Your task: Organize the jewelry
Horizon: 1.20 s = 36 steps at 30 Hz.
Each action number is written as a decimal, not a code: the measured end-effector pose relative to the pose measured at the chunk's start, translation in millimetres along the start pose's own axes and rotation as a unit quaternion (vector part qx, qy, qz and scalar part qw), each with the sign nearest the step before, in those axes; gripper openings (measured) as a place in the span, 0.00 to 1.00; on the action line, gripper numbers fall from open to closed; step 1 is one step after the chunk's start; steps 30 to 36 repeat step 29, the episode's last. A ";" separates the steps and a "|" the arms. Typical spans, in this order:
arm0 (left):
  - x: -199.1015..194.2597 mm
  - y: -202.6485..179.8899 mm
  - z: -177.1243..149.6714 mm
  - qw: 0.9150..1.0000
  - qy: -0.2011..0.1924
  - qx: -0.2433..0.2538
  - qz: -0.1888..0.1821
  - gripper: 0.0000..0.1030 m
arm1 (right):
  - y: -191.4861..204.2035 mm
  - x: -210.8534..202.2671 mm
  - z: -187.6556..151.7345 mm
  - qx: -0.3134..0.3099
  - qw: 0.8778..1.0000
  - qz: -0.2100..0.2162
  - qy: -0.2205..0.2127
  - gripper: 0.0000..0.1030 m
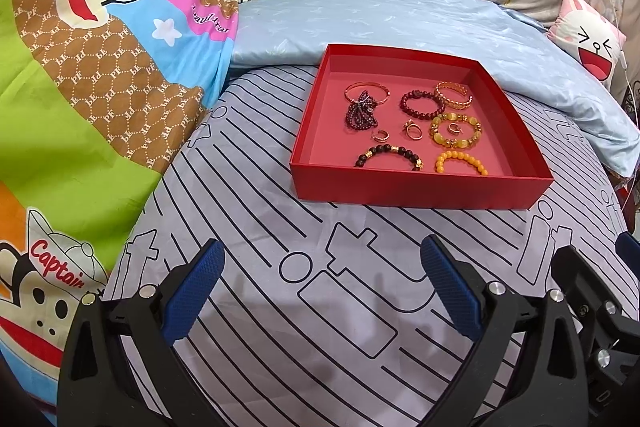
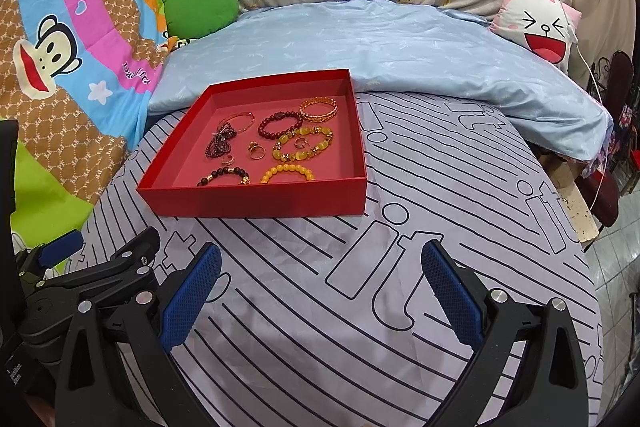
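**Q:** Status of both tools?

**A:** My left gripper [image 1: 322,287], black frame w/ blue textured pads [image 1: 450,293], is spread wide and holds nothing. It hangs over the lilac bedsheet with black stripes [image 1: 360,347]; I can't tell if the tips touch the cloth. My right gripper [image 2: 320,287] is the same build, also spread wide and empty. The two sit side by side, each showing at the edge of the other's view.

**Q:** Any legible text?

**A:** "Captain" in red on the cartoon monkey's cap, on the multicolour monkey-print quilt [image 1: 80,87] to the left. Also "PF" repeated across the brown panels, and script reading approx. "Paul Frank" on the pink band. Large outlined letters on the sheet look like "it".

**Q:** Task item location?

**A:** The shallow red cardboard box [image 1: 416,187] lies flat on the sheet, ahead of both tools and well clear of them. It's slightly right of centre from the left tool, left of centre from the right. Inside are the yellow bead bracelet [image 1: 460,163], dark bead bracelet with gold charms [image 1: 388,155], maroon bead bracelet [image 1: 420,105], gold chain-link bangle [image 1: 454,95], amber-and-gold bracelet [image 1: 456,131], thin gold bangle [image 1: 366,91], plus small gold rings [image 1: 412,129]. The pale blue folded duvet [image 1: 400,11] sits behind the box.
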<state>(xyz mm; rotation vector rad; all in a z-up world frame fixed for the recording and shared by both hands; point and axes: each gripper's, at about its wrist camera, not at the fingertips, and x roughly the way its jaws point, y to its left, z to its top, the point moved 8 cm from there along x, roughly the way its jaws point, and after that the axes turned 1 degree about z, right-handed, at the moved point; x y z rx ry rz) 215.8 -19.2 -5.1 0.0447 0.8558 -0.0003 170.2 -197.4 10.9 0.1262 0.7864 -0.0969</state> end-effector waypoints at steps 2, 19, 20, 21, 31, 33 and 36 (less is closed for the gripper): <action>0.6 0.2 -0.4 1.000 0.002 0.001 0.001 0.91 | 0.2 0.1 -0.7 0.000 1.000 0.000 0.001 0.94; 0.7 0.6 -0.5 1.000 0.002 0.002 0.006 0.91 | 0.1 0.9 -1.6 0.000 1.000 -0.001 0.001 0.94; 0.8 0.7 -0.3 1.000 0.002 0.002 0.006 0.91 | 0.1 0.8 -1.5 0.001 1.000 -0.001 0.001 0.94; 0.9 0.5 -0.2 1.000 0.002 0.003 0.006 0.91 | 0.2 0.8 -1.4 0.001 1.000 -0.001 0.002 0.94; 0.9 0.5 0.3 1.000 0.006 0.001 0.004 0.91 | 0.1 1.2 -1.2 0.001 1.000 0.000 0.001 0.94; 0.9 0.5 0.3 1.000 0.006 0.001 0.004 0.91 | 0.1 1.2 -1.2 0.001 1.000 0.000 0.001 0.94; 0.9 0.5 0.3 1.000 0.006 0.001 0.004 0.91 | 0.1 1.2 -1.2 0.001 1.000 0.000 0.001 0.94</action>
